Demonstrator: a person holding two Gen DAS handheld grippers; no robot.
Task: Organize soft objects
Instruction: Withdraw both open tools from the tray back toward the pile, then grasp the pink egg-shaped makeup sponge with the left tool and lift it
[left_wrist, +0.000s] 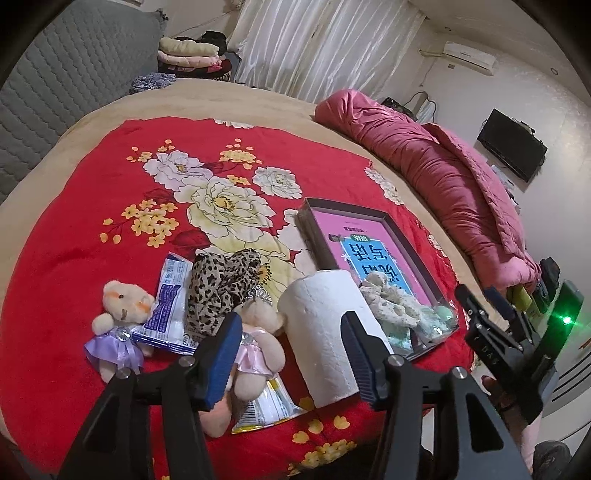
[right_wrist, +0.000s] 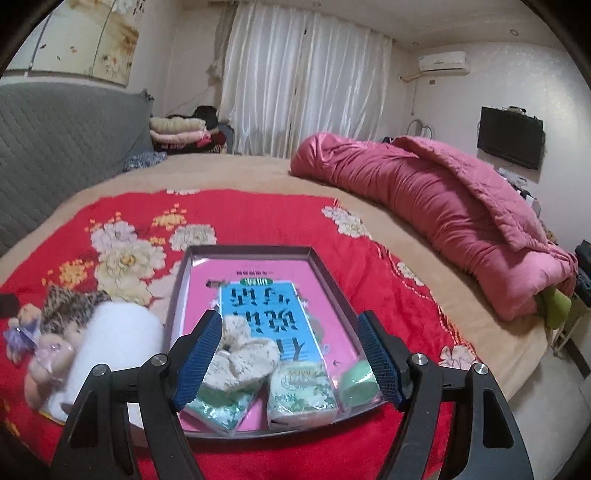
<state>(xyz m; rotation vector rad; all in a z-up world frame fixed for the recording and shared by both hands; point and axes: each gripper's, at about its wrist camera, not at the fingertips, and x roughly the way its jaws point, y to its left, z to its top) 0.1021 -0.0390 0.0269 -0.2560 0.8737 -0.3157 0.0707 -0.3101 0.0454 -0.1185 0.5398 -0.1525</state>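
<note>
My left gripper (left_wrist: 290, 354) is spread wide and holds nothing; between its blue pads I see the white paper roll (left_wrist: 327, 339) standing upright on the red flowered blanket (left_wrist: 74, 229), and a small bear in a pink dress (left_wrist: 255, 350) lying just beside the roll. Under this bear lies a yellow-edged packet (left_wrist: 269, 406). More to the left there is a leopard cloth (left_wrist: 221, 284), crumpled, next to a blue and white packet (left_wrist: 168, 306), and a second bear in a purple dress (left_wrist: 118, 317) leans on that packet. My right gripper (right_wrist: 290, 360) is also wide apart and empty, and it hovers over the near end of the shallow box (right_wrist: 251, 253) with the pink bottom. Inside the box, at the near end, I see a cream speckled soft piece (right_wrist: 243, 354), two green tissue packs (right_wrist: 301, 395) side by side, and a green round thing (right_wrist: 360, 384) in the near right corner. Along the far right side of the bed lies a rolled pink quilt (right_wrist: 424, 199), well apart from the box.
</note>
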